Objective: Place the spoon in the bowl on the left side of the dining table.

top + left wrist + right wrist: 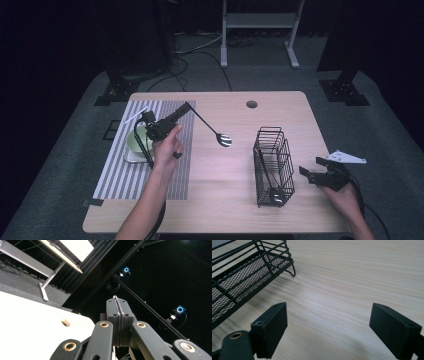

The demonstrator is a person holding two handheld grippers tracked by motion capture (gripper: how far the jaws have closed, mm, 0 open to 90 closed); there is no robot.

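Observation:
My left gripper (185, 107) is shut on the thin black handle of a spoon (223, 139), which slants down to the right with its silver bowl above the table's middle. In the left gripper view the jaws (119, 310) are pressed together and a small metal tip pokes out at their top. A black wire basket (272, 165) stands right of centre with another spoon (275, 192) inside it. My right gripper (314, 166) rests just right of the basket, open with nothing in it. In the right gripper view (328, 327) its pads are wide apart over bare wood, the basket (242, 280) at the upper left.
A pale green bowl (136, 140) sits on a white square on a striped placemat (120, 172) at the table's left, under my left hand. The wooden table (225, 200) has a cable hole (251, 104) near its far edge. A white frame (260, 22) stands beyond on the carpet.

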